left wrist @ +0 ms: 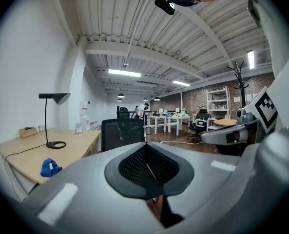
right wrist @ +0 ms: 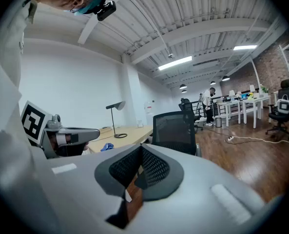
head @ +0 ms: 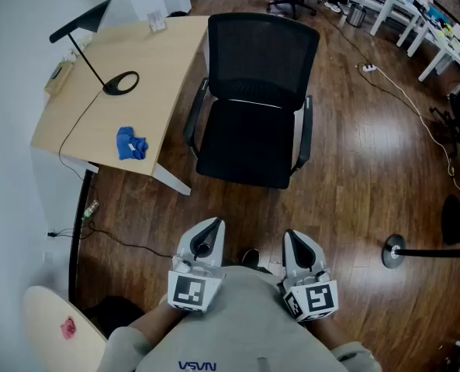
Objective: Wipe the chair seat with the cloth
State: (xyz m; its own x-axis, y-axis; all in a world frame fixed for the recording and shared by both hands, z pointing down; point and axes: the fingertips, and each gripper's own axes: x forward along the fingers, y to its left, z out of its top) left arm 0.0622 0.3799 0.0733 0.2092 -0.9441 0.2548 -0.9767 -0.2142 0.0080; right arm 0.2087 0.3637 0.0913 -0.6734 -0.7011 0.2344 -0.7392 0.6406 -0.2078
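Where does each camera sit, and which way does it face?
Head view: person's head, facing down at the office chair; left gripper, right gripper, sweater show.
Left gripper view: on left gripper, along its shut jaws toward the chair; right gripper at right.
Right gripper view: mirrored; left gripper at left.
All share chair and blue cloth.

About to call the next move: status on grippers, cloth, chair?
Left gripper, right gripper both shut, empty, near the body. Cloth on the desk, untouched. Chair seat bare, nothing in the way.
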